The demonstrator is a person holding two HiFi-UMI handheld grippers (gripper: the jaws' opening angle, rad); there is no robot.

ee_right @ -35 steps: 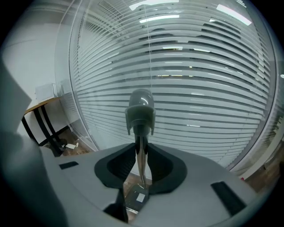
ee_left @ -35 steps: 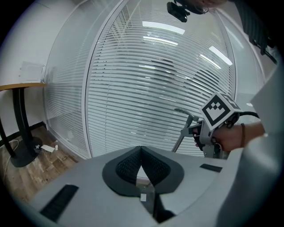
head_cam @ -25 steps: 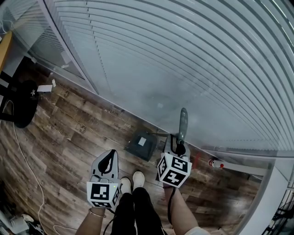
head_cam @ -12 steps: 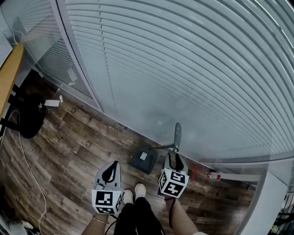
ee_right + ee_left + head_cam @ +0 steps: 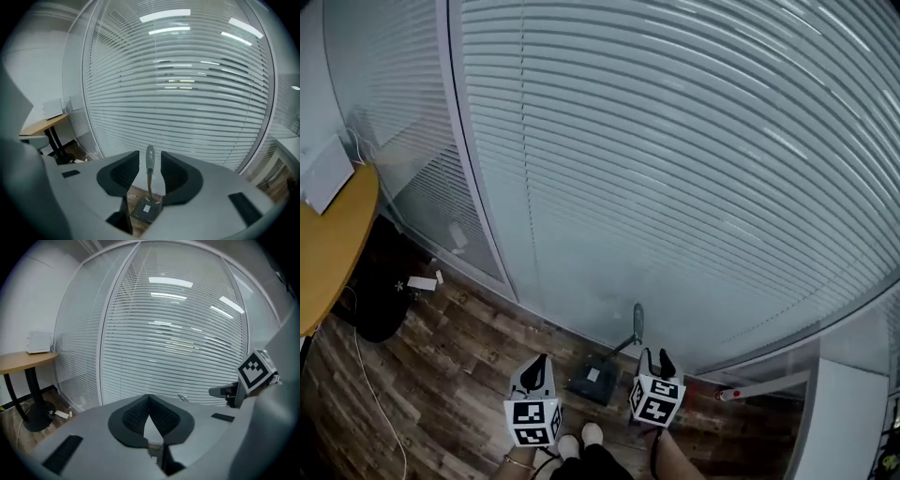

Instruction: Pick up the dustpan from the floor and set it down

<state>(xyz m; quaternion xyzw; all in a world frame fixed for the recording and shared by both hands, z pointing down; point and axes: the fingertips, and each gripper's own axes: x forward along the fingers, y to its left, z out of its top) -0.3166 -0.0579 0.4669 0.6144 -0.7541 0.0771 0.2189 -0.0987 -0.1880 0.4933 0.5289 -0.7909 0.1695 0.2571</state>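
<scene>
The dark grey dustpan (image 5: pixel 592 382) rests on the wood floor against the glass wall, its long handle (image 5: pixel 637 321) standing up. My right gripper (image 5: pixel 656 354) hangs just in front of the handle, open and apart from it. Its jaws have just been opening, and nothing is pressed between them. In the right gripper view the handle (image 5: pixel 149 161) and pan (image 5: pixel 146 209) show through the gap of the right gripper (image 5: pixel 150 153), beyond the tips. My left gripper (image 5: pixel 538 361) hovers left of the pan, shut and empty; its tips meet in the left gripper view (image 5: pixel 149 398).
A glass wall with white blinds (image 5: pixel 675 187) fills the back. A yellow round table (image 5: pixel 328 244) on a black base (image 5: pixel 380 314) stands at left, with a cable (image 5: pixel 370 384) on the floor. A red-and-white object (image 5: pixel 736 394) lies at right. The person's shoes (image 5: pixel 581 436) are below.
The right gripper has let go of the dustpan handle. Both grippers have risen away from the floor, and the head view has lifted with them. The dustpan stays by the glass.
</scene>
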